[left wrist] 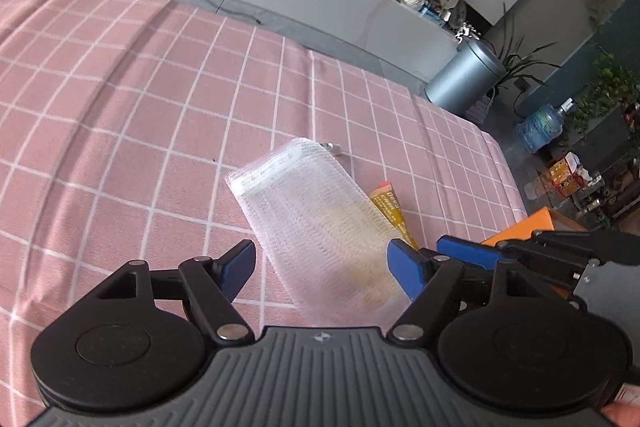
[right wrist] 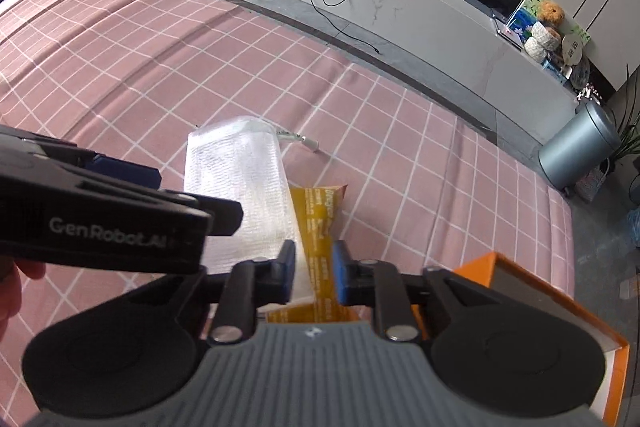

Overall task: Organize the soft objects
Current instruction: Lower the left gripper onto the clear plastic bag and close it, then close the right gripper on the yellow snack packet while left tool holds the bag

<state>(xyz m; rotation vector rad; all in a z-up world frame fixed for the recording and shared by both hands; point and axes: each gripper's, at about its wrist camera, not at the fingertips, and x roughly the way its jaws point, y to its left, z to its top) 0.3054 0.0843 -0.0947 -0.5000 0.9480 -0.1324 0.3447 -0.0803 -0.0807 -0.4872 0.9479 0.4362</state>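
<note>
Mesh bag [left wrist: 316, 223]: being lifted above the pink checked cloth [left wrist: 120, 99], near its right edge.
Yellow packet [right wrist: 320, 247]: being shown just beside the bag.
Right gripper [right wrist: 312, 273]: being pinched onto the bag's corner.
Left gripper [left wrist: 324, 265]: being held spread around the bag.
Orange box [right wrist: 560, 291]: being seen at the cloth's edge.

White mesh pouch [left wrist: 308, 215] lies flat on the pink checked cloth, stretching away between the open left tongs [left wrist: 326, 269]; a yellow packet [right wrist: 320, 247] lies partly under its right edge
</note>
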